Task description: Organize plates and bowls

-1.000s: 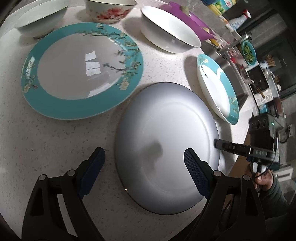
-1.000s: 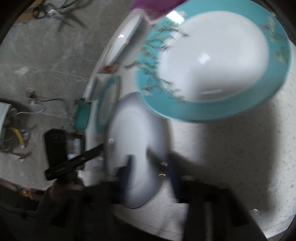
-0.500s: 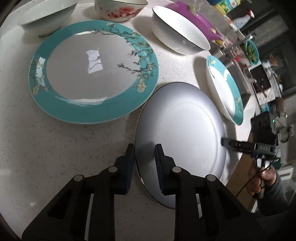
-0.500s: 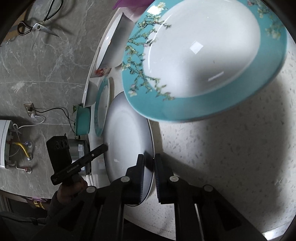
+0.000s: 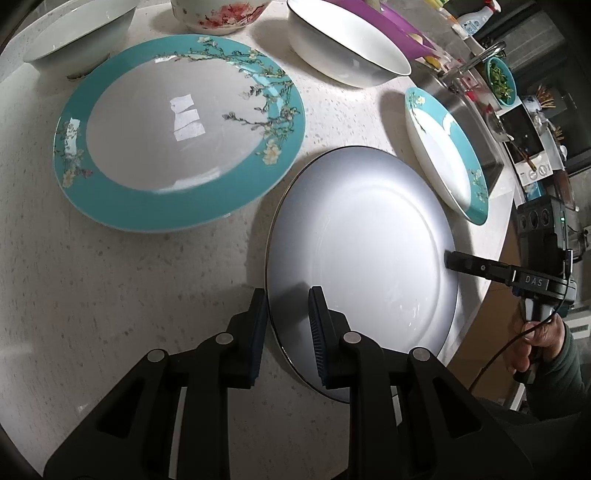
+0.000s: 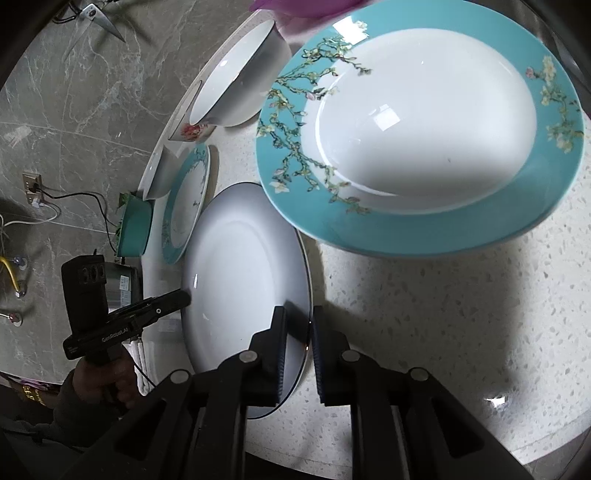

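Note:
A plain white plate lies on the speckled counter. My left gripper is shut on its near rim. My right gripper is shut on the opposite rim of the same plate; it also shows in the left wrist view. A large teal floral plate lies beside the white plate, also in the right wrist view. A small teal plate lies at the far right. A white bowl, a red-flowered bowl and a pale bowl stand behind.
A purple board lies behind the white bowl. A sink with a faucet is at the right, past the small plate. The counter edge runs close to the white plate's right side.
My left gripper went from open over the white plate to shut on its rim. My right gripper also settled shut on the opposite rim. The plate has barely moved.

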Demonstrator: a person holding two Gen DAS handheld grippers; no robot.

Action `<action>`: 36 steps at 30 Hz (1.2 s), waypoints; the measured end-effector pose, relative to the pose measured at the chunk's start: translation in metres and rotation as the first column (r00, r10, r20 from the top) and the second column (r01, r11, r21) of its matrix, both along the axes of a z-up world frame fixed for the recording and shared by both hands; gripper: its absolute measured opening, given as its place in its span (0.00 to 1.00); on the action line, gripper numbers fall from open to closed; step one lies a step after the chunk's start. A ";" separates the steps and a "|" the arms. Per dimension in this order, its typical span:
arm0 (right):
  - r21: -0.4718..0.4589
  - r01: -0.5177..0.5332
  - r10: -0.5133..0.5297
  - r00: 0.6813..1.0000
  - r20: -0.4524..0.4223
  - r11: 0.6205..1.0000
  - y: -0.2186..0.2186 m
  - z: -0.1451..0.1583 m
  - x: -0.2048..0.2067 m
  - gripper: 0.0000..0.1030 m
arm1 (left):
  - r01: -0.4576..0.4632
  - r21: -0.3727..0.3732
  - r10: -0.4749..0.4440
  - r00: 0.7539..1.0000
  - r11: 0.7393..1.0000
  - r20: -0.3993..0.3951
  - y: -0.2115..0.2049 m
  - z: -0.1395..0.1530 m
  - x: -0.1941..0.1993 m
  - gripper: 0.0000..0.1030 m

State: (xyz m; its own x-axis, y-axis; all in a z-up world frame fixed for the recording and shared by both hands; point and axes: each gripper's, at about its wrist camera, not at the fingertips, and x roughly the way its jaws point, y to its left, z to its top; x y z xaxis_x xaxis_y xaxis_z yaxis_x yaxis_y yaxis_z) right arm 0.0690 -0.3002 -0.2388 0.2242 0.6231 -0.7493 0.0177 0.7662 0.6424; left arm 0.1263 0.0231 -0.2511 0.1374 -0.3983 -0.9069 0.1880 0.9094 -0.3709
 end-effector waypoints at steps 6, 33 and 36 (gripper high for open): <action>-0.014 -0.005 0.005 1.000 0.007 1.000 0.009 0.014 -0.006 0.15 | -0.005 -0.012 0.005 1.000 1.000 0.006 0.010 0.011 -0.014 0.19; -0.055 -0.189 0.188 0.982 -0.027 0.980 0.173 0.006 -0.038 0.16 | -0.171 0.023 0.171 0.985 0.985 -0.003 0.179 -0.001 -0.094 0.20; -0.076 -0.176 0.174 0.984 -0.031 0.982 0.175 0.002 -0.042 0.17 | -0.160 0.022 0.160 0.987 0.987 -0.003 0.179 -0.006 -0.095 0.20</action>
